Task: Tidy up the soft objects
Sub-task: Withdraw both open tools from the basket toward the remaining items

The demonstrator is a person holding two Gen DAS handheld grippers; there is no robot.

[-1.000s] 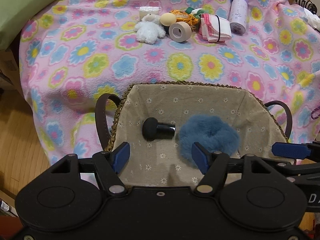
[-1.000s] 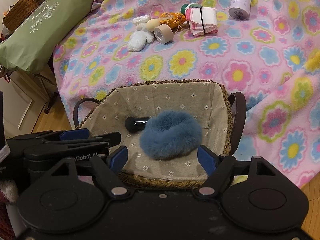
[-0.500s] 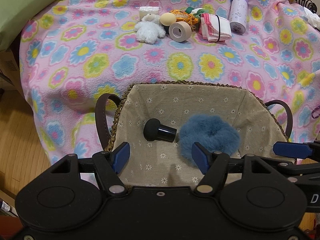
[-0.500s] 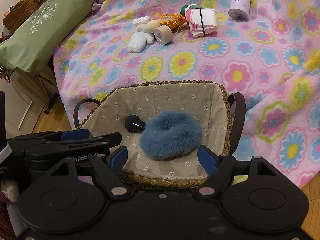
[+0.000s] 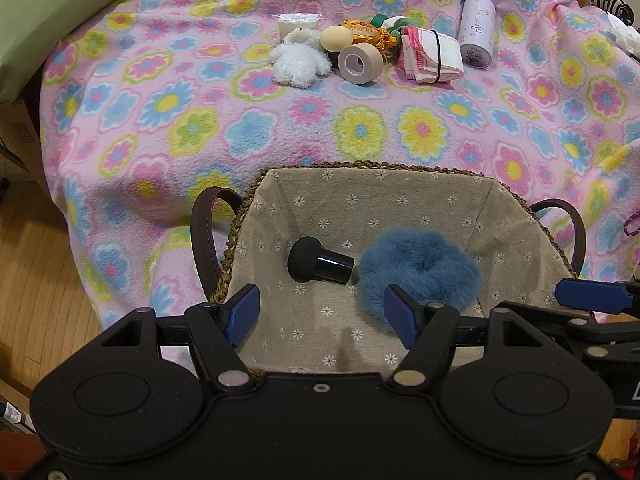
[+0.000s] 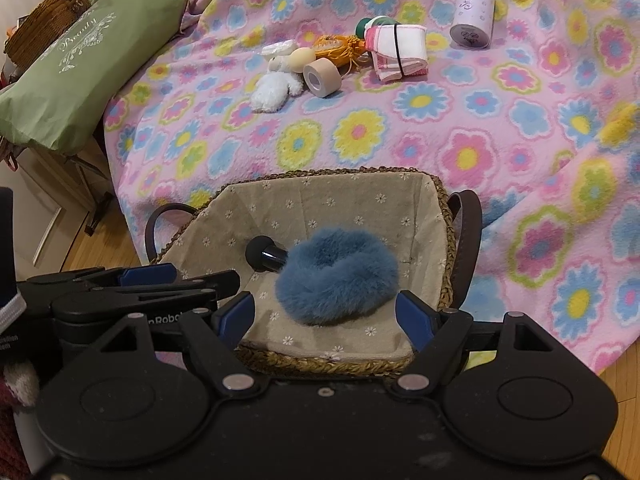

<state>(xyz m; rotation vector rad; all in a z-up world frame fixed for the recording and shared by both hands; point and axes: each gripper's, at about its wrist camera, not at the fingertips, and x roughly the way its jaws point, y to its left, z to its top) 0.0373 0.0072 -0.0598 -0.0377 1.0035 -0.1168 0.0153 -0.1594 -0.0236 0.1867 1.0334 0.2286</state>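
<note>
Two black hand-held grippers, left [image 5: 322,312] and right [image 6: 328,314], poised with jaws apart and empty over a fabric-lined woven basket [image 5: 360,166] holding a fluffy blue scrunchie [image 5: 420,270], likely between pickups.

Left tool [image 5: 322,312]: matte black plastic body, two large round discs moulded into the housing, one each side. Silver rivets at the linkage pivots, a small screw at centre. Triangular cut-outs in the arms. Fingertips [image 5: 242,313] carry blue pads.

Right tool [image 6: 326,316]: same build, black with blue pads, silver pivot rivets, faint dust specks on the housing.

In the right wrist view the left tool's side shows partial white lettering, "n Robo". At the left frame edge: dark fabric with a white band, maroon knit below.
</note>
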